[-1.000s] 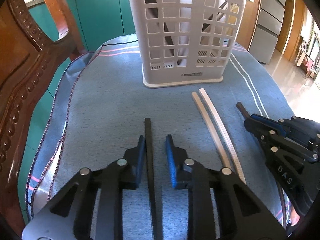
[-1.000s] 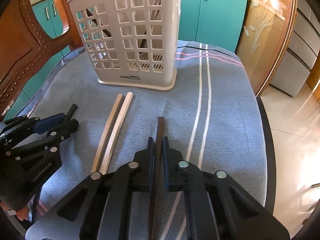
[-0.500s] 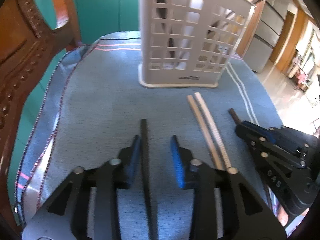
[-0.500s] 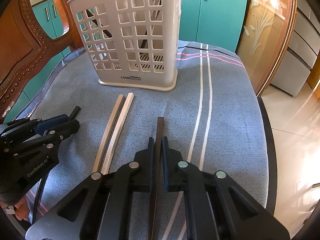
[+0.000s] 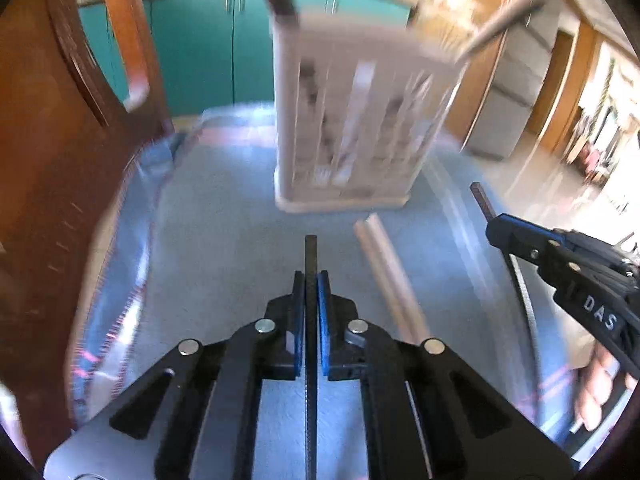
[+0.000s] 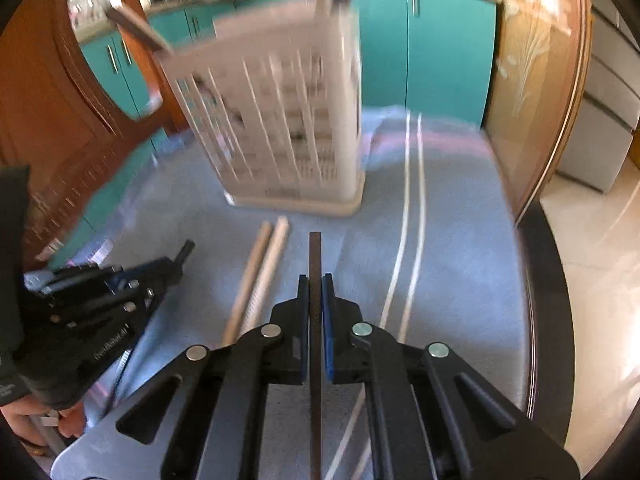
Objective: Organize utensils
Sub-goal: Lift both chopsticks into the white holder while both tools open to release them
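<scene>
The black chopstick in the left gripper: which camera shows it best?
The left wrist view. There the black chopstick runs down the middle of the frame, clamped in the left gripper. The right wrist view shows only its tip sticking out of the left gripper at the frame's left.

Count: two grippers point(image 5: 311, 280) point(image 6: 316, 284), each clamping one dark stick point(image 5: 311, 256) point(image 6: 315, 256); two pale sticks point(image 6: 260, 268) side by side on the cloth point(image 6: 460, 240); one basket point(image 6: 280, 120) far.
</scene>
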`<act>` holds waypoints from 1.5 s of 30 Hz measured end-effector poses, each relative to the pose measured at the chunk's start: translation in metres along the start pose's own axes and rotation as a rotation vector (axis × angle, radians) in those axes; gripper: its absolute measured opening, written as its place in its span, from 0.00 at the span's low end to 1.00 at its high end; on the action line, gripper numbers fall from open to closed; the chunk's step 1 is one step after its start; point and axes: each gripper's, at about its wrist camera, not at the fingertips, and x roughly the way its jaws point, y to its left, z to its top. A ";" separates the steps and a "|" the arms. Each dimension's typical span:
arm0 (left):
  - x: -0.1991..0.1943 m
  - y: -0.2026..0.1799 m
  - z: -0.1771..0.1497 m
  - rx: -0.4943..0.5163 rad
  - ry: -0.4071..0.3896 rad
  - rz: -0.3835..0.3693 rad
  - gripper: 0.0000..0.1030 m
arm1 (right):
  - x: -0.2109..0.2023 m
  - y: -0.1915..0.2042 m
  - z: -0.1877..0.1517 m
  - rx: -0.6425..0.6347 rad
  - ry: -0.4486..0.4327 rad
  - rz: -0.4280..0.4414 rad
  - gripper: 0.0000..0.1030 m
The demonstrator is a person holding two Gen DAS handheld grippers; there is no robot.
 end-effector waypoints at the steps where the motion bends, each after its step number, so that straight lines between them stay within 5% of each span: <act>1: -0.018 0.001 0.004 -0.010 -0.035 -0.017 0.07 | -0.011 0.000 0.003 0.006 -0.023 0.011 0.06; 11: -0.134 -0.011 0.044 -0.025 -0.295 -0.114 0.07 | -0.132 -0.008 0.040 0.079 -0.260 0.158 0.07; 16: -0.170 -0.021 0.108 0.028 -0.421 -0.103 0.07 | -0.169 -0.004 0.090 0.070 -0.402 0.145 0.07; 21: -0.197 -0.027 0.170 0.036 -0.552 -0.015 0.07 | -0.194 0.000 0.150 0.076 -0.565 0.108 0.07; 26: -0.166 -0.022 0.189 0.008 -0.552 0.062 0.07 | -0.184 0.001 0.186 0.089 -0.649 0.033 0.07; 31: -0.120 -0.009 0.173 -0.025 -0.464 0.087 0.07 | -0.134 0.000 0.185 0.053 -0.563 -0.022 0.07; 37: -0.112 -0.007 0.155 -0.032 -0.437 0.077 0.08 | -0.094 -0.004 0.165 0.037 -0.467 -0.045 0.07; 42: -0.130 -0.012 0.141 -0.024 -0.472 0.023 0.23 | -0.111 -0.020 0.149 0.103 -0.491 -0.004 0.31; 45: -0.144 -0.013 0.118 -0.013 -0.488 -0.077 0.27 | -0.147 -0.030 0.125 0.115 -0.567 0.022 0.31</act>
